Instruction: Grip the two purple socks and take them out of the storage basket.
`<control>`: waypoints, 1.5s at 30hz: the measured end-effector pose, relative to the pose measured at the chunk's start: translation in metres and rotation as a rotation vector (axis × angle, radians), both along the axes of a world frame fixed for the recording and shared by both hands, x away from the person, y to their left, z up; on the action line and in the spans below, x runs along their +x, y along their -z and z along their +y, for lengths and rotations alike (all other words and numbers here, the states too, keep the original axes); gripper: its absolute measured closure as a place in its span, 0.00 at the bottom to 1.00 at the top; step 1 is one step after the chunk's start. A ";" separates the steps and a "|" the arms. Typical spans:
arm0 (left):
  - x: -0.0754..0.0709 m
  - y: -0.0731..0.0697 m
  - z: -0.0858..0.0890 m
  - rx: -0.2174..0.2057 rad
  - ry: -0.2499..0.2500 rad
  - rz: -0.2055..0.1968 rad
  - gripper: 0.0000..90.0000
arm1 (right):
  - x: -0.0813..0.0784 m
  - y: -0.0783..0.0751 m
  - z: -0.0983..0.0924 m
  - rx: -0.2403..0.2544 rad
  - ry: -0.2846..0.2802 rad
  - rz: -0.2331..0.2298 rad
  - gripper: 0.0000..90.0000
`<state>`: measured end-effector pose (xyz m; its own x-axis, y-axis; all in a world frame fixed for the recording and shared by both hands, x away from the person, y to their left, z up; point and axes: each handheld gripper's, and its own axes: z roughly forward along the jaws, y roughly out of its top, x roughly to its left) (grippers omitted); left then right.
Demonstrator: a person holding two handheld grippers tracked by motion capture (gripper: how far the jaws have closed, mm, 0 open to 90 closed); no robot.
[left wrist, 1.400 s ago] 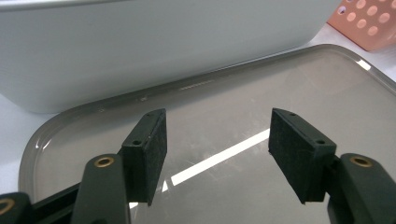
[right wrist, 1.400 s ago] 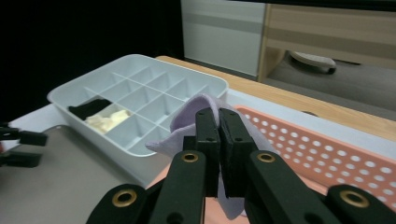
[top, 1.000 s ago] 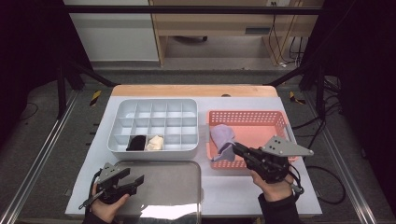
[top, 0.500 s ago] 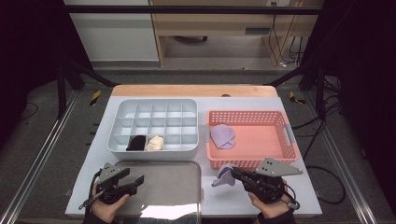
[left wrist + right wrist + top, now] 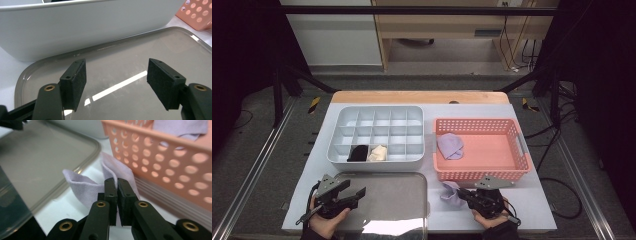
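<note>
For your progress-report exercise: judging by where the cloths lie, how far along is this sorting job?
Done: a black cloth and a cream cloth sit in the divided box. In hand: the right gripper pinches a lilac cloth beside the grey tray. Left: another lilac cloth waits in the pink basket.

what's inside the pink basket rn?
One crumpled lavender cloth lies at the left end of the pink perforated plastic basket; the rest of the floor looks bare. Anything under the cloth is hidden.
</note>
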<state>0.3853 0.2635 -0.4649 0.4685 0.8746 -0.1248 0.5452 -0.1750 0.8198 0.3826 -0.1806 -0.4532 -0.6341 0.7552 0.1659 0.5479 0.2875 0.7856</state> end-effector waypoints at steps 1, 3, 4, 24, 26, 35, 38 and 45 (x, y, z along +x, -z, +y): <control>0.000 0.000 0.000 0.000 -0.002 0.001 0.35 | 0.001 0.002 0.002 -0.006 -0.002 0.006 0.96; 0.000 0.000 0.000 0.000 -0.001 0.002 0.34 | 0.003 0.010 0.008 -0.026 -0.004 0.015 0.95; 0.000 0.000 0.000 -0.001 -0.001 0.002 0.34 | 0.004 0.013 0.011 -0.039 -0.007 0.014 0.94; 0.001 0.001 0.000 -0.001 -0.002 0.009 0.32 | 0.001 -0.017 0.011 0.033 0.037 -0.116 0.69; 0.001 0.001 0.000 -0.001 -0.002 0.009 0.32 | 0.003 -0.022 0.010 0.043 0.052 -0.116 0.68; 0.000 0.000 0.000 -0.005 -0.006 0.011 0.31 | 0.015 -0.046 0.012 0.072 0.092 -0.172 0.60; 0.000 0.001 0.000 -0.005 -0.006 0.012 0.31 | 0.025 -0.057 0.013 0.088 0.122 -0.195 0.57; 0.001 0.001 0.000 -0.005 -0.006 0.012 0.31 | 0.054 -0.073 0.017 0.070 0.197 -0.199 0.45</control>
